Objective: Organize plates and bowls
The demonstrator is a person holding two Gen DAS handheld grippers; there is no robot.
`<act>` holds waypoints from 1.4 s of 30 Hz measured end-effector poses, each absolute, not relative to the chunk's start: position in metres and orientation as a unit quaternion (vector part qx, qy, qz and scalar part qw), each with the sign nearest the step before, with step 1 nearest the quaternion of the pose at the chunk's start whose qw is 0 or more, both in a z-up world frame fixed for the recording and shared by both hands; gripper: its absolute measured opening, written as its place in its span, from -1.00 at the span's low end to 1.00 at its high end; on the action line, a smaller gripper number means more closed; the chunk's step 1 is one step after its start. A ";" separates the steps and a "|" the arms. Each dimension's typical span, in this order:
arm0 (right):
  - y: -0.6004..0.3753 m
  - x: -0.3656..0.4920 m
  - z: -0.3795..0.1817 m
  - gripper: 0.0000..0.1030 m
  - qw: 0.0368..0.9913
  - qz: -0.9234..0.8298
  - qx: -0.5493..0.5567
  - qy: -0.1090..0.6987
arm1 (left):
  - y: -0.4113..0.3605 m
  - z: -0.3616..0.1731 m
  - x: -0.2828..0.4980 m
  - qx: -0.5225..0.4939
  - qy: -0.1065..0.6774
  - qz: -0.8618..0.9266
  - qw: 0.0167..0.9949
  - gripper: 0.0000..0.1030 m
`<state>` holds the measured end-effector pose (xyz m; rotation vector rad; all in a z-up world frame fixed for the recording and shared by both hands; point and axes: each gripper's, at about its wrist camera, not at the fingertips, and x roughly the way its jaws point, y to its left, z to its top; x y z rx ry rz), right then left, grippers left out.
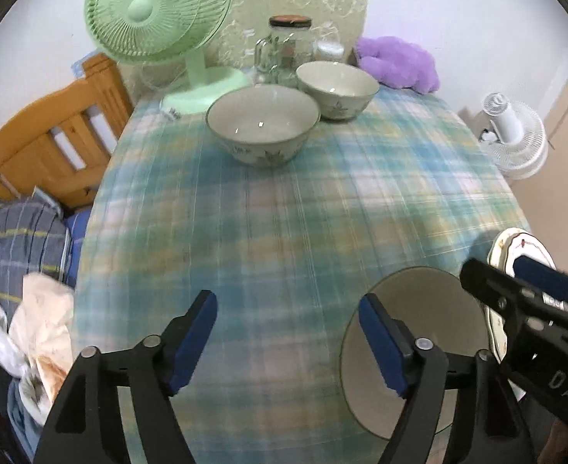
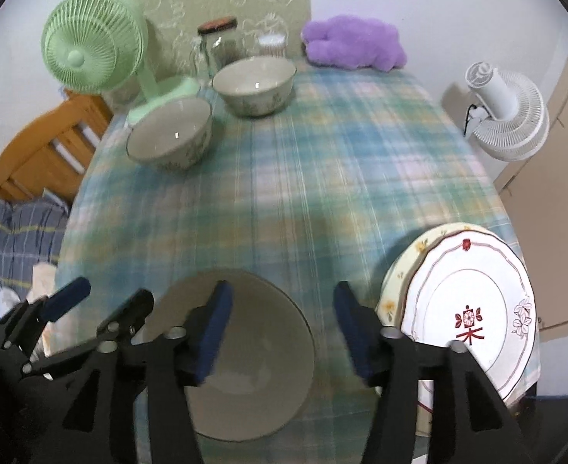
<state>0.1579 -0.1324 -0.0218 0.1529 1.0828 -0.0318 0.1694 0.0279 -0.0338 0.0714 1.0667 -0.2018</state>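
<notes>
I am looking down at a big desk (image 2: 303,178) wearing a blue and green checked cloth. A green plastic fan (image 2: 90,48) is standing at the far end. Near me, a white round plate with red marks (image 2: 473,305) is lying on top of a yellow flowery plate (image 2: 407,266) at the right edge. A plain grey bowl (image 2: 256,348) is sitting just beside them. Two more grey bowls, one nearer (image 1: 262,123) and one farther (image 1: 338,87), are sitting close together by the fan. My left gripper (image 1: 287,342) is hanging with its fingers spread apart, holding nothing. My right gripper (image 2: 284,328) is hanging over the plain bowl, fingers released too.
</notes>
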 end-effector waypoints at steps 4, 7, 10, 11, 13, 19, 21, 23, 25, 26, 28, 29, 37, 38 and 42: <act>-0.116 0.164 -0.008 0.39 0.868 -0.025 0.064 0.493 | 0.035 -0.022 0.174 0.037 0.491 -0.121 0.862 0.65; -0.101 0.171 0.001 0.41 0.873 -0.024 0.063 0.483 | 0.044 -0.013 0.178 0.027 0.477 -0.129 0.869 0.75; -0.087 0.179 0.009 0.48 0.879 -0.021 0.059 0.472 | 0.050 -0.004 0.188 0.022 0.464 -0.133 0.876 0.84; -0.084 0.182 0.011 0.51 0.880 -0.020 0.058 0.471 | 0.052 -0.001 0.192 0.021 0.460 -0.131 0.878 0.85; -0.078 0.190 0.017 0.57 0.884 -0.017 0.055 0.464 | 0.054 0.004 0.200 0.019 0.455 -0.127 0.881 0.90; -0.070 0.221 0.031 0.67 0.894 -0.011 0.036 0.446 | 0.061 0.013 0.231 0.002 0.441 -0.099 0.892 0.92; -0.068 0.234 0.033 0.67 0.898 -0.005 0.025 0.439 | 0.060 0.014 0.241 -0.001 0.438 -0.086 0.895 0.92; -0.066 0.248 0.033 0.67 0.900 0.002 0.017 0.437 | 0.060 0.013 0.254 -0.005 0.437 -0.074 0.896 0.92; -0.067 0.262 0.033 0.67 0.900 0.008 0.018 0.435 | 0.058 0.011 0.264 -0.007 0.436 -0.067 0.897 0.91; -0.068 0.268 0.031 0.67 0.901 0.012 0.021 0.434 | 0.057 0.010 0.271 -0.006 0.435 -0.063 0.898 0.91; -0.071 0.282 0.027 0.67 0.900 0.021 0.033 0.435 | 0.056 0.007 0.282 -0.004 0.434 -0.051 0.899 0.88; -0.073 0.289 0.025 0.67 0.900 0.027 0.038 0.434 | 0.055 0.004 0.289 -0.004 0.436 -0.043 0.899 0.88; -0.076 0.340 -0.002 0.67 0.899 0.035 0.038 0.435 | 0.060 -0.022 0.330 -0.013 0.443 -0.005 0.896 0.75; -0.075 0.346 -0.005 0.66 0.899 0.037 0.038 0.435 | 0.061 -0.025 0.333 -0.012 0.443 -0.002 0.896 0.74; -0.072 0.369 -0.022 0.48 0.894 0.047 0.034 0.443 | 0.056 -0.039 0.349 -0.008 0.451 0.001 0.892 0.63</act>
